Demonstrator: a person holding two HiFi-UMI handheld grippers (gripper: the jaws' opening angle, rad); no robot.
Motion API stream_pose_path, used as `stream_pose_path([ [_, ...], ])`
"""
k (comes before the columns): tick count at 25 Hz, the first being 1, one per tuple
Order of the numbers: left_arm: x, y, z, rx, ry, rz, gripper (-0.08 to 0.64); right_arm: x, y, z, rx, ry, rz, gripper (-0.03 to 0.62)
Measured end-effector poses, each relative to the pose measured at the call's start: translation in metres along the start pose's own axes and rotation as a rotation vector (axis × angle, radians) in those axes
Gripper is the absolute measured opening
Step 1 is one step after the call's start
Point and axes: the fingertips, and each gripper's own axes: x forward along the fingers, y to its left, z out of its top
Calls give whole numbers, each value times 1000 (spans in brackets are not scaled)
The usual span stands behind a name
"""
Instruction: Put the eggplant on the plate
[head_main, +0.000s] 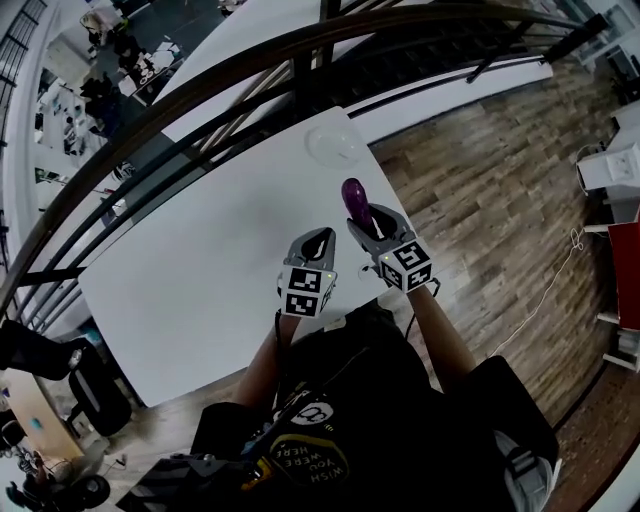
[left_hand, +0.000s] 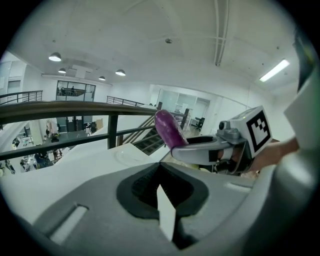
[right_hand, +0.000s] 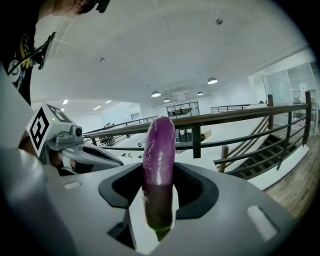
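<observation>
A purple eggplant sticks up out of my right gripper, which is shut on its lower, stem end. The same eggplant shows in the left gripper view, held by the right gripper above the table. A white plate lies on the white table near its far corner, beyond the eggplant. My left gripper hangs beside the right one, its jaws shut together with nothing between them.
A dark railing curves round the far side of the table, with a stairwell behind it. Wooden floor lies to the right of the table. The person's torso fills the near edge.
</observation>
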Motion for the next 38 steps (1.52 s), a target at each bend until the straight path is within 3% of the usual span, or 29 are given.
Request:
stream_pose_path([
  [8,70,20,11,-81,18,66,5,62,-80,-15,-89,128,58,198],
  [13,76,22,8,-94,44,89,5,119,-117,-37,-146,238,74,198],
  [18,62,40,-6,-157,58,146,5,171,-137,-69,-182,381,53,198],
  [27,32,56,-21,-220,50,222,5,221,-171,-98,-443,638,-68,198],
  [34,15,58,-23,-233,40,242,5,235,-176,-101,-443,694,-89,199],
  [38,1,61,-19,-232,22,248,5,219,-169,-97,-380,637,-92,212],
])
